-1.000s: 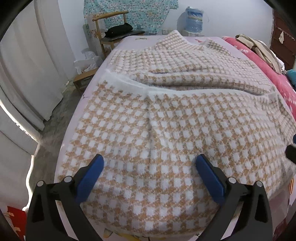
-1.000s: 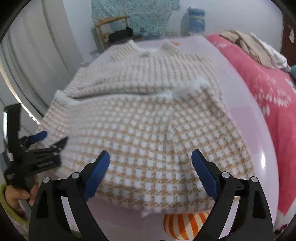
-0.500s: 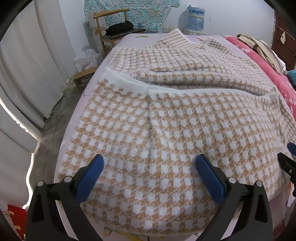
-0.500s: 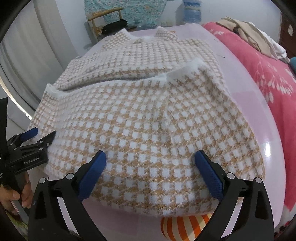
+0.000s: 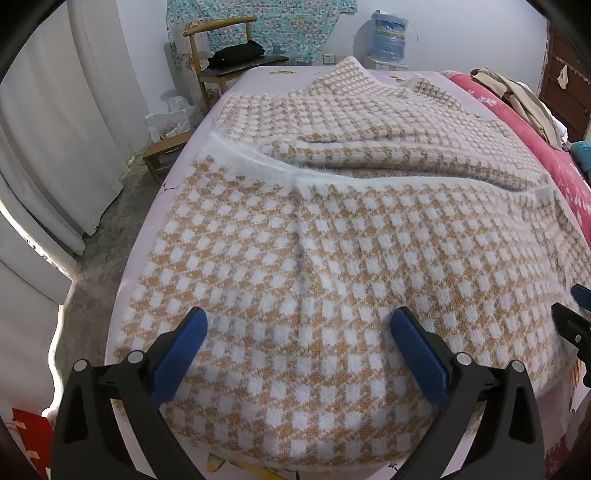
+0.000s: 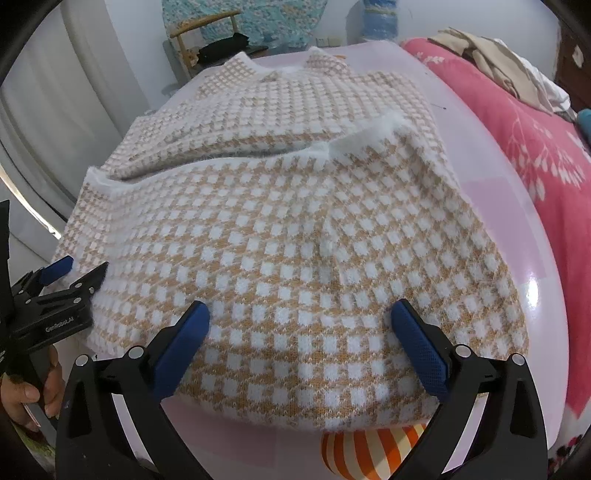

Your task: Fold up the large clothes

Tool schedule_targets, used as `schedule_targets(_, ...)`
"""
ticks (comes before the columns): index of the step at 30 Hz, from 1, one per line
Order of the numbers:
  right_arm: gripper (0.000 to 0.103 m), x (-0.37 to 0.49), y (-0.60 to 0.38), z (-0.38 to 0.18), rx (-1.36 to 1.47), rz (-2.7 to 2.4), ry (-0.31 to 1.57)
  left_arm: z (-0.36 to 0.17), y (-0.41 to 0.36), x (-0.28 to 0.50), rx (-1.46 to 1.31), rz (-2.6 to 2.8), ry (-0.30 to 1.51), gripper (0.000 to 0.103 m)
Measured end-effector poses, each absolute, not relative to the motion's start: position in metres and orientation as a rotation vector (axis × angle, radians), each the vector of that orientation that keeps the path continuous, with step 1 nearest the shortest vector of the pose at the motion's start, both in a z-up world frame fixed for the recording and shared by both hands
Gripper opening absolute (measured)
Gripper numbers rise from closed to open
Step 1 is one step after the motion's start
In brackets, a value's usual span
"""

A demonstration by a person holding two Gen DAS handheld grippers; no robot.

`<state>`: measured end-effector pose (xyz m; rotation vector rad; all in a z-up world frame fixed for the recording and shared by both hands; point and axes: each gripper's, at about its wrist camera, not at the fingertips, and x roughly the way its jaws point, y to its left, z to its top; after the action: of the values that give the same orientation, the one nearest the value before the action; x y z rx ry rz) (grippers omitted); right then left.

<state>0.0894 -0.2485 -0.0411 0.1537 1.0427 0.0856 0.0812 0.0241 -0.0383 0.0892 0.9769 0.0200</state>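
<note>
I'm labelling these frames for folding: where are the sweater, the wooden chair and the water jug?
sweater (image 5: 332,266): left wrist view, middle of folded-up lower half.
wooden chair (image 5: 218,27): left wrist view, top back rail.
water jug (image 5: 388,37): left wrist view, blue body.

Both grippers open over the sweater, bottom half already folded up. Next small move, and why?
Probably lower the left gripper and right gripper onto the near folded edge of the sweater and close. Both stand open and empty above it, and the hem lies only halfway up, so another fold seems due.
</note>
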Motion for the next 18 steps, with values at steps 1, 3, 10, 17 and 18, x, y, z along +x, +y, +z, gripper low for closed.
schedule_targets(1,0.095,0.090,-0.248,-0.041,0.153,0.083,1.047,-0.038,0.024,0.081,0.089,0.020,0.977,0.099)
schedule_targets(3,0.095,0.092,-0.248,-0.039,0.152,0.076,1.057,-0.038,0.025,0.081,0.089,0.019,0.977,0.099)
schedule_targets(10,0.095,0.109,-0.240,-0.023,0.188,0.103,1.035,-0.039,0.025,0.081,0.085,0.017,0.977,0.099)
schedule_targets(17,0.095,0.137,-0.222,-0.030,0.175,0.083,1.040,-0.039,0.022,0.081,0.090,0.004,0.976,0.099)
schedule_targets(18,0.095,0.140,-0.222,-0.036,0.184,0.079,1.055,-0.039,0.022,0.082,0.091,0.002,0.978,0.099)
